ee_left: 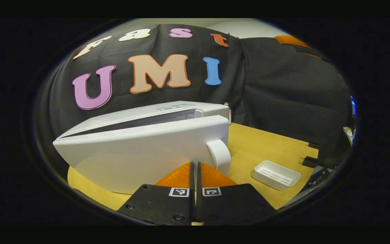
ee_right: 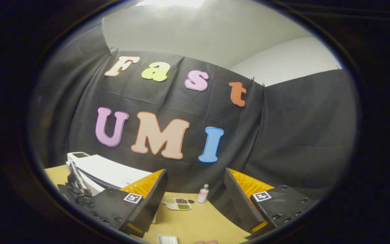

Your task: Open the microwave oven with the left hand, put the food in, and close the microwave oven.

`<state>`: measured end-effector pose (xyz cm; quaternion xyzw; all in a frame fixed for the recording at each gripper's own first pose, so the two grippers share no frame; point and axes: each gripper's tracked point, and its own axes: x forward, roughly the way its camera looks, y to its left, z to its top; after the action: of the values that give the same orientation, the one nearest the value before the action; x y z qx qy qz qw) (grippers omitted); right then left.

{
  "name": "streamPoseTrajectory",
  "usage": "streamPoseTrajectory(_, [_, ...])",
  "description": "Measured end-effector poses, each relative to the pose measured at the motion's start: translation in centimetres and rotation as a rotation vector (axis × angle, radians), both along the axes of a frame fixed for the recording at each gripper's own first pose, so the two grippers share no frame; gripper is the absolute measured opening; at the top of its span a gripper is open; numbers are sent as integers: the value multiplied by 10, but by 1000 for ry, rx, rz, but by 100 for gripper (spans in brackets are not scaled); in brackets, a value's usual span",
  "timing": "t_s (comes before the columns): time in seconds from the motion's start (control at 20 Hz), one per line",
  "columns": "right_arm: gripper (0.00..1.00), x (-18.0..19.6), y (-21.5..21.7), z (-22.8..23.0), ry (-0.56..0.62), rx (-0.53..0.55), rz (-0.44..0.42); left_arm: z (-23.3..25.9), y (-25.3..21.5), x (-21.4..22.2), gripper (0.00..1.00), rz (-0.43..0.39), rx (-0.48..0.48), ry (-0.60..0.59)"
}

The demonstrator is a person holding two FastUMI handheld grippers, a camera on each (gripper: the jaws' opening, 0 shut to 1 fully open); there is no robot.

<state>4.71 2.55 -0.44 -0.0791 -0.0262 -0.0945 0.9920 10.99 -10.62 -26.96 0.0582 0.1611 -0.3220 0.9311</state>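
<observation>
In the left gripper view, the left claw (ee_left: 195,169) has its orange fingers (ee_left: 178,176) pressed together, gripping nothing, just before the white microwave oven (ee_left: 141,149) by its round knob (ee_left: 219,154). The oven stands at the worktop's (ee_left: 259,145) back edge, its door closed. A white empty tray (ee_left: 275,174) lies near the right edge.

In the right gripper view, the right claw (ee_right: 195,200) is spread wide and empty. Beyond it a food tray (ee_right: 178,203) and a small bottle (ee_right: 202,194) sit at the worktop's back edge, with the oven at left.
</observation>
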Motion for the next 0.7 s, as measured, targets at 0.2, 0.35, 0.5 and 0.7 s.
streamPoseTrajectory(0.2, [96, 0, -3, -4, 13, 1, -5, -2, -5, 11, 0, 4, 3, 1])
streamPoseTrajectory(0.35, [96, 2, -7, -3, 12, -1, -9, 0, -10, 21, 0, 8, -3, 1])
streamPoseTrajectory(0.5, [96, 4, -7, -6, 21, 16, -10, 5, -14, 33, 0, 7, -3, -23])
streamPoseTrajectory(0.7, [96, 5, -8, -7, 23, 6, -11, 7, -18, 47, 0, 9, 15, -28])
